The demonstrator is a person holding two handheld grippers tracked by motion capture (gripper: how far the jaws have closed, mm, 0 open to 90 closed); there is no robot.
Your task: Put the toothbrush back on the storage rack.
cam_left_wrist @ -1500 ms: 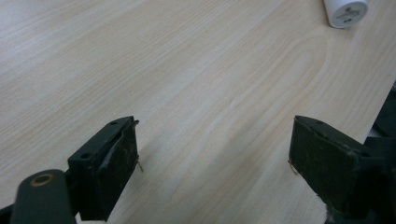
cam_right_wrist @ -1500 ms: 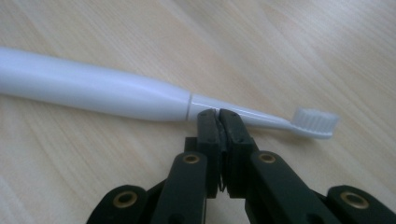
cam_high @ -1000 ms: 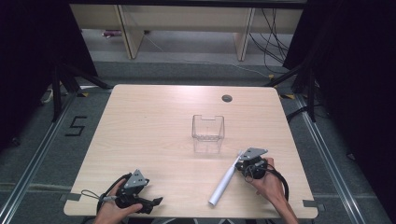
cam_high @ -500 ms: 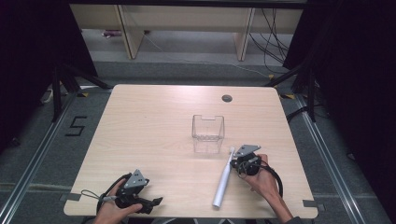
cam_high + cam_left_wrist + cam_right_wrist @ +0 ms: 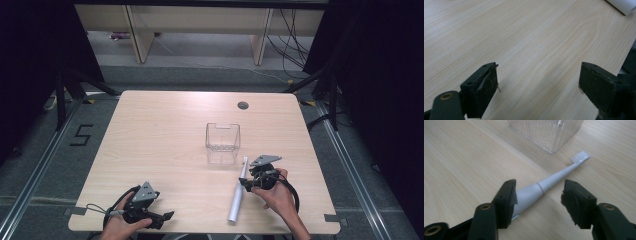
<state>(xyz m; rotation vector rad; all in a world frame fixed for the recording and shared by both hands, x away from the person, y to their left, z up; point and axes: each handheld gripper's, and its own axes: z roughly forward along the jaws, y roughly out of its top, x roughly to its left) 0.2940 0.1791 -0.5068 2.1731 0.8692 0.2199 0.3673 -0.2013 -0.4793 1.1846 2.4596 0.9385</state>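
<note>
A white electric toothbrush [image 5: 236, 197] lies flat on the wooden table [image 5: 160, 130], its bristle head pointing at a clear plastic container [image 5: 223, 142]. My right gripper [image 5: 247, 182] sits low at the brush's upper handle. In the right gripper view the toothbrush [image 5: 554, 178] runs between the jaws of the open right gripper [image 5: 537, 202], its thick body close against the left jaw and its head just short of the container [image 5: 546, 132]. My left gripper [image 5: 167, 217] rests near the table's front left edge. In its own view the left gripper [image 5: 539, 82] is open over bare wood.
A round cable hole [image 5: 243, 105] sits at the table's back right. The toothbrush's butt end [image 5: 621, 3] shows at the top right corner of the left gripper view. Shelving and cables stand beyond the far edge.
My right gripper has moved left and slightly away from the person. The toothbrush's head end has swung left toward the container. The left gripper has not moved.
</note>
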